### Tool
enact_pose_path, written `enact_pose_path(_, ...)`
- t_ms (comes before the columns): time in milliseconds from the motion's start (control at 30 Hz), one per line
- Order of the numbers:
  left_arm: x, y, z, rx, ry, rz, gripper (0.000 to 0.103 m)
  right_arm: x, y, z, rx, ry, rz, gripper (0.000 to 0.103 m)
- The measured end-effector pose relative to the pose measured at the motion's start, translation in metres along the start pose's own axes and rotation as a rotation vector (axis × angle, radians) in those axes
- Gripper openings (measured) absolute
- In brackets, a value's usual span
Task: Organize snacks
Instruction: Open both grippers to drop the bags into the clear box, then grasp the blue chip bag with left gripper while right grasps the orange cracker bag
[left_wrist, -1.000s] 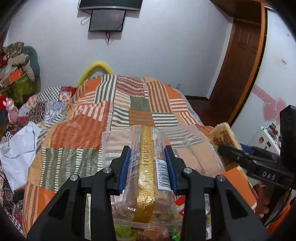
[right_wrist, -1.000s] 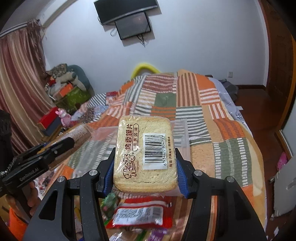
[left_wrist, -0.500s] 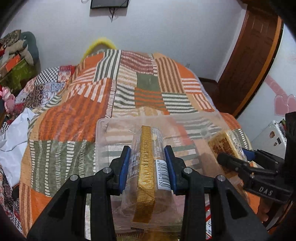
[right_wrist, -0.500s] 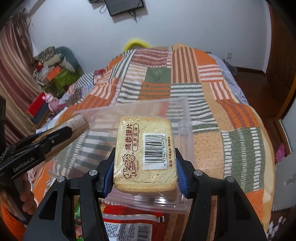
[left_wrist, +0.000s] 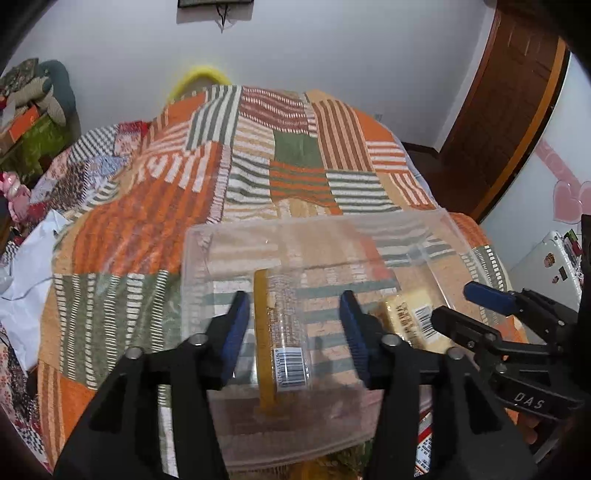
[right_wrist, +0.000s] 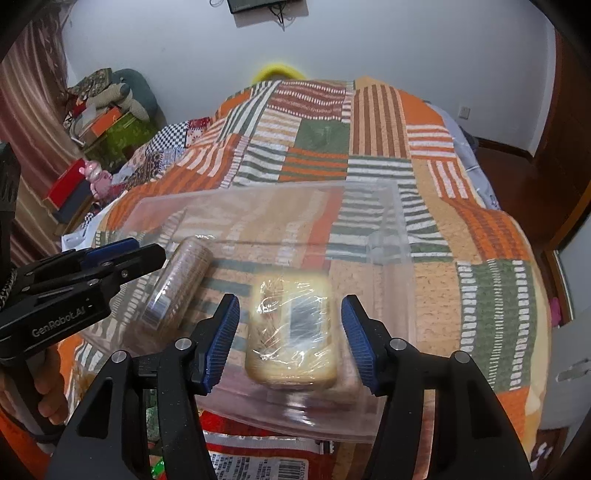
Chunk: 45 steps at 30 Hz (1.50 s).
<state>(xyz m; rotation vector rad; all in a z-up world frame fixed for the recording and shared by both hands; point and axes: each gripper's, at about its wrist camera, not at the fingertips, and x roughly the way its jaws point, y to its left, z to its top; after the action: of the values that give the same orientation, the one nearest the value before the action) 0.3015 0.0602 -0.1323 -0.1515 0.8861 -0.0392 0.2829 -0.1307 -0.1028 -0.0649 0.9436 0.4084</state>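
Note:
A clear plastic bin (left_wrist: 332, 229) (right_wrist: 388, 206) sits on the patchwork bed. My left gripper (left_wrist: 293, 330) is open above the bin; a clear sleeve of crackers with a gold strip (left_wrist: 280, 332) lies in the bin between its fingers, untouched. My right gripper (right_wrist: 290, 336) is open; the wrapped toast-slice pack (right_wrist: 291, 328) lies blurred in the bin between its fingers. The sleeve also shows in the right wrist view (right_wrist: 177, 284), and the toast pack in the left wrist view (left_wrist: 413, 321). Each gripper shows in the other's view (left_wrist: 480, 317) (right_wrist: 118, 254).
A red snack packet (right_wrist: 258, 461) and other wrappers lie on the bed in front of the bin. White cloth (left_wrist: 26, 266) and clutter lie at the bed's left. A wooden door (left_wrist: 517, 92) stands at the right.
Both grippers lowered over the bin and opened. The cracker sleeve and the toast pack left the grippers and now lie inside the bin.

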Motion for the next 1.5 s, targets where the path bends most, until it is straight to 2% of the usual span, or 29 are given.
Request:
enact_pose_path(67,-0.012,-0.001,-0.001,0.010,-0.024,0.006,0.056,-0.010,0.000,0.000,0.000,-0.026,-0.003,0.063)
enact_pose_path(333,-0.071,-0.003,-0.015,0.014,-0.106,0.006,0.067,-0.058,0.005,-0.011,-0.026,-0.119,-0.005,0.064)
enact_pose_path(433,-0.096,-0.007,-0.026,0.028,-0.137,0.016,0.073,-0.082,0.008,-0.022,-0.041,-0.160,-0.014,0.067)
enact_pose_path(500,-0.113,-0.010,-0.035,0.038,-0.157,0.023,0.076,-0.095,0.009,-0.029,-0.048,-0.184,-0.020,0.072)
enact_pose_path(567,-0.132,-0.012,-0.049,0.039,-0.176,0.036,0.086,-0.109,0.009,-0.041,-0.052,-0.209,-0.027,0.074)
enact_pose_path(667,-0.151,-0.016,-0.068,0.039,-0.189,0.042,0.090,-0.124,0.008,-0.056,-0.055,-0.228,-0.033,0.078)
enact_pose_path(767,-0.165,-0.021,-0.093,0.035,-0.172,0.033,0.096,-0.134,0.007,-0.075,-0.060,-0.231,-0.039,0.081)
enact_pose_path(1100,-0.169,-0.042,-0.166,0.040,-0.064,-0.014,0.096,-0.146,0.001,-0.130,-0.048,-0.206,-0.076,0.086)
enact_pose_path(1367,-0.143,-0.059,-0.201,0.031,0.064,-0.062,0.096,-0.131,-0.017,-0.161,0.030,-0.146,-0.086,0.096)
enact_pose_path(1500,-0.131,-0.065,-0.216,0.049,0.101,-0.067,0.096,-0.120,-0.022,-0.170,0.040,-0.110,-0.098,0.096)
